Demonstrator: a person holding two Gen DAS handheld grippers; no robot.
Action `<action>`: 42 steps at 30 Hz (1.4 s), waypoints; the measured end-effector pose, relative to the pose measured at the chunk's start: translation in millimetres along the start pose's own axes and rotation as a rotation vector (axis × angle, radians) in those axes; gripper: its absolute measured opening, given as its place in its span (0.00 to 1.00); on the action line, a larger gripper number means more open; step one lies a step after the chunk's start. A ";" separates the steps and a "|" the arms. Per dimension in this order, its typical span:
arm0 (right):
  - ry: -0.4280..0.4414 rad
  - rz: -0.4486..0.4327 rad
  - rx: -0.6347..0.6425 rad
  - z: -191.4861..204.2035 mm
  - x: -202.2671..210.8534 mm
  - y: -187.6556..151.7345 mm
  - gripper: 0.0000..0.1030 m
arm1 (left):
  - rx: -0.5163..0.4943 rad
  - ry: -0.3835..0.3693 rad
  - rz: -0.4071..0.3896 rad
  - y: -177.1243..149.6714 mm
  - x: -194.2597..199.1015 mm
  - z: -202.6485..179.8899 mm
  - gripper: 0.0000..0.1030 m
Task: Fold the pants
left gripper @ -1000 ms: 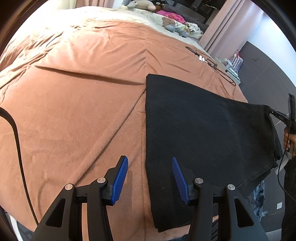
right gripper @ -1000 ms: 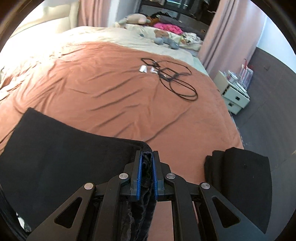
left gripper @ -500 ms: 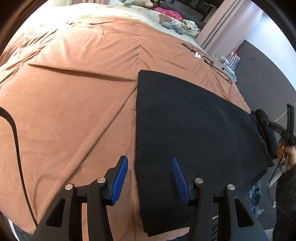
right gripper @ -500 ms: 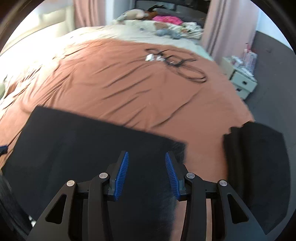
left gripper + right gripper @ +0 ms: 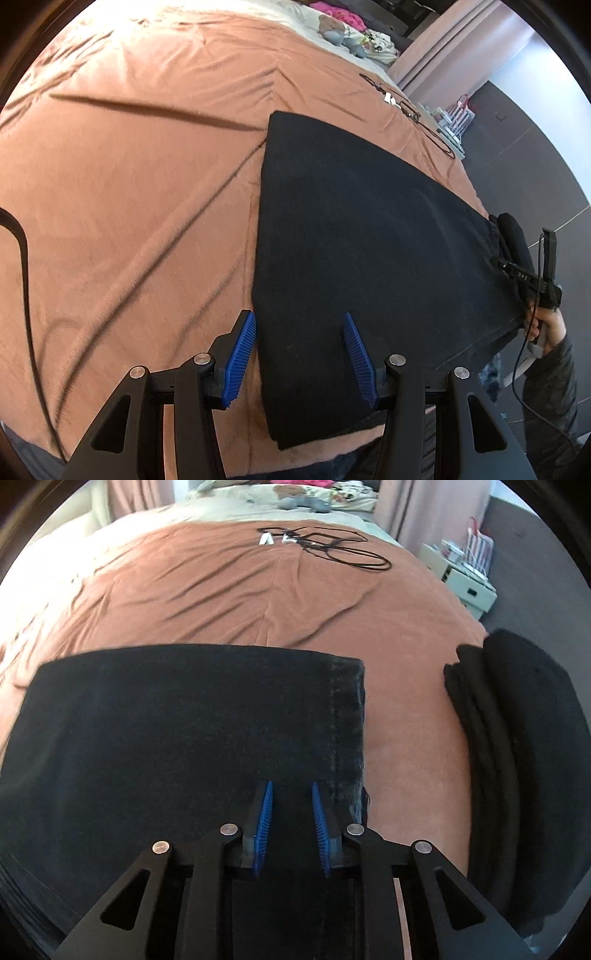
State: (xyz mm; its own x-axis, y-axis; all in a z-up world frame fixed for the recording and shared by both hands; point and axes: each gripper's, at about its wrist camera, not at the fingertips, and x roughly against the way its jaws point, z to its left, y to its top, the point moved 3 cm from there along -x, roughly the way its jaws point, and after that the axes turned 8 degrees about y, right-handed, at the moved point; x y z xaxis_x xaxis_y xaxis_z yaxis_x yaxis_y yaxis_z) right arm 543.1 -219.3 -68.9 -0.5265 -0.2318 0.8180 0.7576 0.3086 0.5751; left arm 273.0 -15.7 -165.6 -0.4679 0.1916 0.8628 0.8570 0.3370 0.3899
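The black pants (image 5: 369,258) lie flat in a folded panel on the brown bedspread (image 5: 129,184). My left gripper (image 5: 299,321) is open near the front of the bed, and the pants' left edge runs between its blue pads without touching them. In the right wrist view the pants (image 5: 184,738) fill the foreground with the hem to the right. My right gripper (image 5: 291,788) hangs low over the cloth near that hem. Its jaws are closing to a narrow gap, and only flat cloth shows beneath them. A hand holds that right gripper (image 5: 496,263) at the pants' far right end.
A stack of folded black garments (image 5: 517,757) sits at the bed's right edge beside the hem. A coiled black cable (image 5: 332,550) lies further back on the bedspread. Soft toys (image 5: 303,502) lie by the pillows. A white nightstand (image 5: 465,579) stands beyond the bed's right side.
The right gripper let go of the hem it was pinching, and the cloth dropped flat onto the bed. That gripper then sank toward the pants and its jaws narrowed again.
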 end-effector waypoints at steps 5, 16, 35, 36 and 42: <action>-0.008 -0.043 -0.001 16.0 12.8 -9.1 0.18 | 0.039 -0.025 0.038 -7.7 -2.8 5.0 0.51; 0.127 -0.094 -0.065 23.5 33.0 -66.0 0.18 | 0.149 -0.082 0.116 -26.5 0.5 17.1 0.45; 0.159 -0.153 -0.141 33.2 75.8 -114.1 0.18 | 0.442 -0.215 0.077 -52.8 8.1 33.3 0.29; 0.173 -0.162 -0.142 37.6 77.6 -113.7 0.18 | 0.445 -0.223 0.076 -52.9 8.9 33.1 0.26; 0.260 -0.187 -0.158 62.8 77.4 -112.5 0.18 | 0.420 -0.254 0.021 -46.0 27.0 28.2 0.14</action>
State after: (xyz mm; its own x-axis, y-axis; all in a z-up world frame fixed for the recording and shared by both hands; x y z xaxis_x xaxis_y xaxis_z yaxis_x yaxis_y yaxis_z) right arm 392.9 -214.0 -69.4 -0.5609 -0.5042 0.6566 0.7187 0.0972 0.6885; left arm 214.9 0.0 -169.3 -0.5344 0.4036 0.7427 0.7299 0.6634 0.1647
